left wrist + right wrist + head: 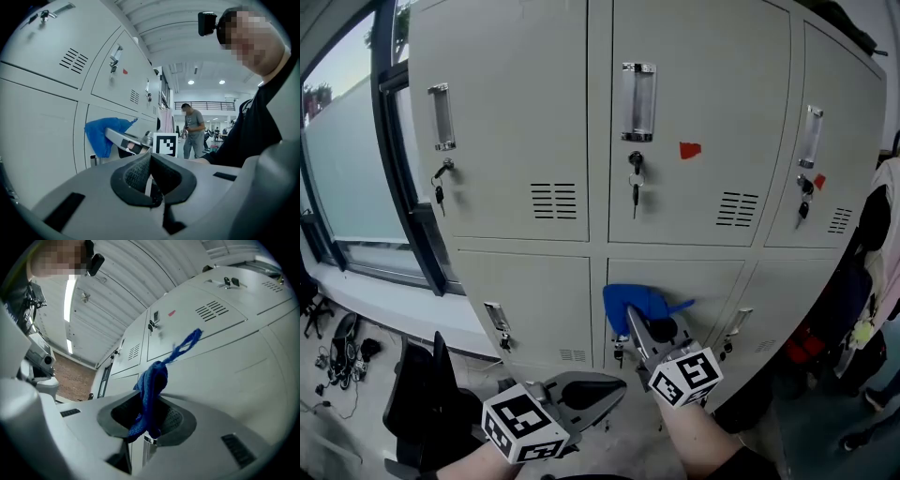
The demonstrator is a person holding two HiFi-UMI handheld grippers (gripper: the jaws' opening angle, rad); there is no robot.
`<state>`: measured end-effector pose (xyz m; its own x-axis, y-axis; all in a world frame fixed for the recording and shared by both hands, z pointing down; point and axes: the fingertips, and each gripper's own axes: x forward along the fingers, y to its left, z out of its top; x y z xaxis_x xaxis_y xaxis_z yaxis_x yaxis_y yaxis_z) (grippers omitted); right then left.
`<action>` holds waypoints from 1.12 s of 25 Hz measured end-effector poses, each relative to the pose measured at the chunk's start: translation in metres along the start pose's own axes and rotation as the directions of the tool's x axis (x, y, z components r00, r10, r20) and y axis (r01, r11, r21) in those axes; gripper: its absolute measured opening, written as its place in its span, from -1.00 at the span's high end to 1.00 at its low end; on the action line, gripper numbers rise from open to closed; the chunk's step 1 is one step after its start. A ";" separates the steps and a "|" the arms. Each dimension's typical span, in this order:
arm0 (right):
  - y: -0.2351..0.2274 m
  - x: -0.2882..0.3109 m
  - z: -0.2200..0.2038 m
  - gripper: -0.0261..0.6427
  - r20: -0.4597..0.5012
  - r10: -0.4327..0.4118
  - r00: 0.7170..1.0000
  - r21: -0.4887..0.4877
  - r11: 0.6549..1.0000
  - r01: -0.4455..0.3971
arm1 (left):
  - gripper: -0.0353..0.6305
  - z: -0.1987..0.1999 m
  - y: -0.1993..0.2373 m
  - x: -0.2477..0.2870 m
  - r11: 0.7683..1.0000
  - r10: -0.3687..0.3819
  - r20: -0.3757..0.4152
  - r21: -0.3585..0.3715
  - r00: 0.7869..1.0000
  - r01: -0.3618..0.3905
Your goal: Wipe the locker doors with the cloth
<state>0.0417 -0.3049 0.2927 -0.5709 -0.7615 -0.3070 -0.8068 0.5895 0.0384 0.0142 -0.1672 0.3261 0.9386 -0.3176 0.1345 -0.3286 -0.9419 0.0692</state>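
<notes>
My right tongs (635, 321) are clamped on the blue cloth (642, 300), which sits against the lower middle locker door (717, 281) near its left edge. My left tongs (614, 384) are closed on nothing and hang below that door. I'd press the cloth flat and sweep across in overlapping passes.

The head view looks forward and down at the pale grey metal locker doors (534, 112) from near. The left gripper view, low and close, faces right along them; the right gripper view tilts up their fronts. All three share the crumpled blue cloth (639, 302).
</notes>
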 end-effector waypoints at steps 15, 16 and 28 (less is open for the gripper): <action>-0.097 -0.075 0.009 0.65 -0.008 -0.225 0.974 -0.023 0.974 0.225 | 0.88 -0.004 -0.018 0.019 0.999 -0.043 -0.006 0.000 0.999 0.043; -0.106 -0.083 0.010 0.65 -0.009 -0.244 0.970 -0.024 0.970 0.244 | 0.88 -0.004 -0.020 0.023 0.999 -0.050 -0.007 -0.002 0.999 0.050; -0.171 -0.149 0.017 0.65 -0.027 -0.390 0.920 0.026 0.920 0.391 | 0.88 -0.008 -0.047 0.066 0.991 -0.132 -0.001 -0.015 0.991 0.132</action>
<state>0.2671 -0.2878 0.3157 -0.2147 -0.9382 -0.2716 -0.9615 0.2518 -0.1097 0.0904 -0.1432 0.3396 0.9736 -0.1906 0.1257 -0.2037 -0.9738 0.1008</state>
